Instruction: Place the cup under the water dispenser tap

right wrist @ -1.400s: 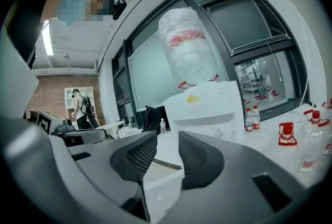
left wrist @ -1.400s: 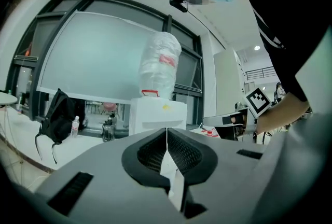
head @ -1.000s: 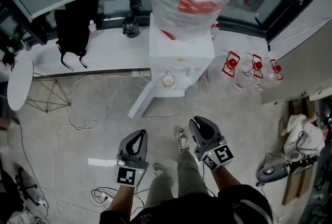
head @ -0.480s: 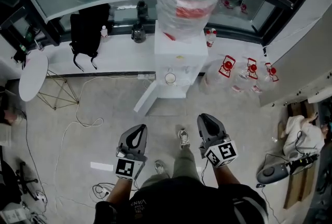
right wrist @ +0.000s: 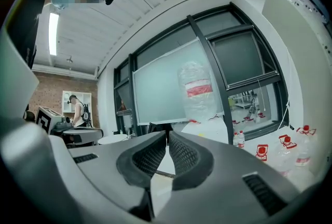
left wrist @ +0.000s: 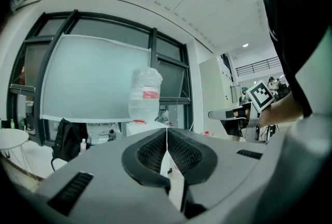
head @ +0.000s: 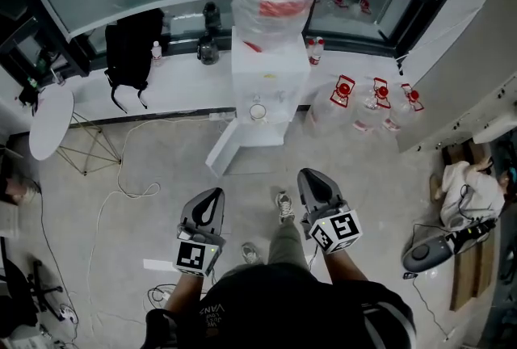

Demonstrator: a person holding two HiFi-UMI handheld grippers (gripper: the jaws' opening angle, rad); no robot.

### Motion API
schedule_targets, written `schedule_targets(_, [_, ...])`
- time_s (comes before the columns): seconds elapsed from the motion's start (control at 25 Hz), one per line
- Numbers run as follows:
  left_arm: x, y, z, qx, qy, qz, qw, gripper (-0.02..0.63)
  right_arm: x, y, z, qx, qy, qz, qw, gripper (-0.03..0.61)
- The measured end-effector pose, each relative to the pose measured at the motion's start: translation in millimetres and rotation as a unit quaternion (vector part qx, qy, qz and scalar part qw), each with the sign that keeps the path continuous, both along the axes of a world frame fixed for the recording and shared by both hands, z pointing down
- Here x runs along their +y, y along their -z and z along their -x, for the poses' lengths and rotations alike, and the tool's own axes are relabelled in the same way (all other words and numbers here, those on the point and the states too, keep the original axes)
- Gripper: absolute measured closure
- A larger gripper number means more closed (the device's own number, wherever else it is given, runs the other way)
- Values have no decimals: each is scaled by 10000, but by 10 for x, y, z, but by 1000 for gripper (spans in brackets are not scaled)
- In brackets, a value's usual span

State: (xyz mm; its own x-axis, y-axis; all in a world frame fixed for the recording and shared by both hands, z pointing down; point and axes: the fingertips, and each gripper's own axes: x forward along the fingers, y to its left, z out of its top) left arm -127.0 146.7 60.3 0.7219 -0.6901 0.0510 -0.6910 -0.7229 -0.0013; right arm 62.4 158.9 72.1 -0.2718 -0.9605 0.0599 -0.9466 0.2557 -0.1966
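Layout in head view: left gripper [head: 215, 194] sits lower left of centre, jaws pressed together, nothing held, pointing up-frame. Cup [head: 258, 111] stands upright in the recess of the water dispenser [head: 271, 69], upper middle of frame, under the taps as far as I can tell. It is well apart from both grippers, ahead of them and between their two lines. Right gripper [head: 307, 176] sits lower right of centre; its jaws have just been closing, now all but touching, empty. Right looks slightly nearer the cup. Judged: cup already placed, and any further reach goes straight up-frame.
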Motion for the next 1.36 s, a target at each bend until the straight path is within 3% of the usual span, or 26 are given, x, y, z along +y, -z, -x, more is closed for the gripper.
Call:
schedule_targets(0.56, [330, 40, 75, -216, -117, -77, 9997, 595, 425, -2, 217, 26, 101, 241, 9997, 535])
schedule_targets(0.84, [378, 140, 117, -24, -60, -70, 10000, 595, 441, 34, 319, 131, 199, 176, 9996, 535])
schedule_targets(1.36, [382, 67, 295, -70, -6, -62, 10000, 595, 442, -5, 447, 94, 249, 136, 9996, 536])
